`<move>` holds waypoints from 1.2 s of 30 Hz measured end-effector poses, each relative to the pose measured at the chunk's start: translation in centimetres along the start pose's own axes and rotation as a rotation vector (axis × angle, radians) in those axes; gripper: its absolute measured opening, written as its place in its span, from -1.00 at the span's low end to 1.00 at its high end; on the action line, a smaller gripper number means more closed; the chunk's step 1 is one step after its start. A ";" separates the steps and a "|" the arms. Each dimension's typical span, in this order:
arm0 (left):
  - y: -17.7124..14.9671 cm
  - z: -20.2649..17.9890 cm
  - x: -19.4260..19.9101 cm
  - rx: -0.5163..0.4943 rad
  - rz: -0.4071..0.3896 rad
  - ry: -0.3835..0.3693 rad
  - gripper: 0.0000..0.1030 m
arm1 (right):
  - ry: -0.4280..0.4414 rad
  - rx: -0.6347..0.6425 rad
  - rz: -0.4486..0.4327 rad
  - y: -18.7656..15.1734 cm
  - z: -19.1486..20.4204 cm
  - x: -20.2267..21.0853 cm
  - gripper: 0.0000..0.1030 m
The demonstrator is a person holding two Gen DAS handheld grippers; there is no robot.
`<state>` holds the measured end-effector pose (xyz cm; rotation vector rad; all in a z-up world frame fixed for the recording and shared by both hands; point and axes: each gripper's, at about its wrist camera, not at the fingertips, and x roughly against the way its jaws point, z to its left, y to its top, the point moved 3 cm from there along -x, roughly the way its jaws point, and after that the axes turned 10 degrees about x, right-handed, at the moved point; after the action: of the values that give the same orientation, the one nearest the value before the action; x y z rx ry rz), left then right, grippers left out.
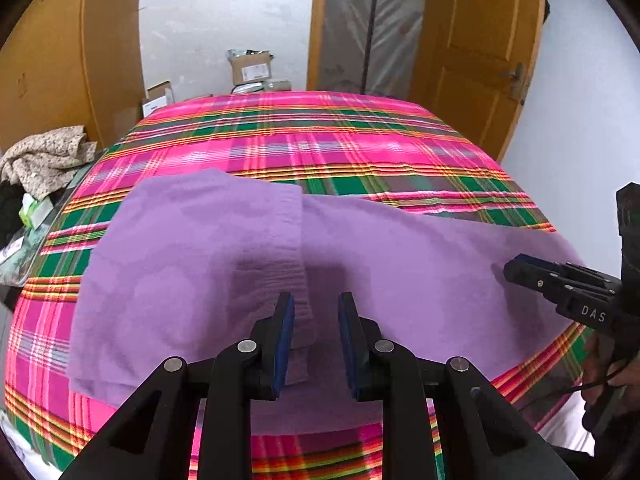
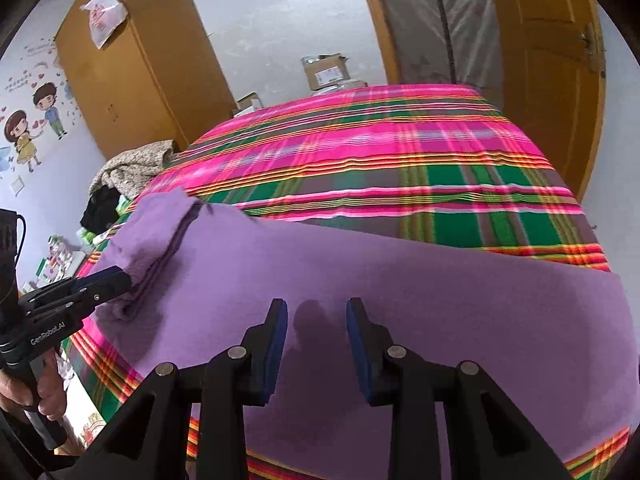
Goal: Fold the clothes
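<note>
- We see the purple sweater (image 1: 400,248) spread flat across the near part of the plaid bedspread (image 1: 304,136); its left portion is folded over, ribbed hem (image 1: 292,240) on top.
- Our left gripper (image 1: 316,308) stands narrowly open over that hem; the left blue pad (image 1: 285,320) sits at the ribbed edge — nothing is pinched.
- Our right gripper (image 2: 317,312) hovers parted above flat purple cloth, holding nothing; whether it touches, we cannot tell.
</note>
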<state>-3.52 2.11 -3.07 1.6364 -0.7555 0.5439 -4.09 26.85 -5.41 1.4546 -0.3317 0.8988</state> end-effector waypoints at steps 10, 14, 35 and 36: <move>0.0 -1.7 -0.7 -0.038 0.014 -0.019 -0.55 | -0.004 -0.089 -0.039 -0.8 -4.2 1.3 -0.39; 0.0 -2.5 -1.3 -0.054 0.027 -0.035 -0.55 | -0.035 -0.125 -0.066 -1.1 -6.6 2.7 -0.37; -0.8 -7.0 -4.0 -0.136 0.097 -0.120 -0.55 | -0.127 -0.551 -0.159 -9.6 -19.3 10.9 -0.20; -0.8 -7.1 -4.0 -0.139 0.099 -0.122 -0.55 | -0.117 -0.587 -0.164 -10.2 -19.8 11.1 -0.18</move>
<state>-5.29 9.87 -5.09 1.5195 -0.9478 0.4536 3.91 50.32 -7.75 0.9720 -0.5072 0.5214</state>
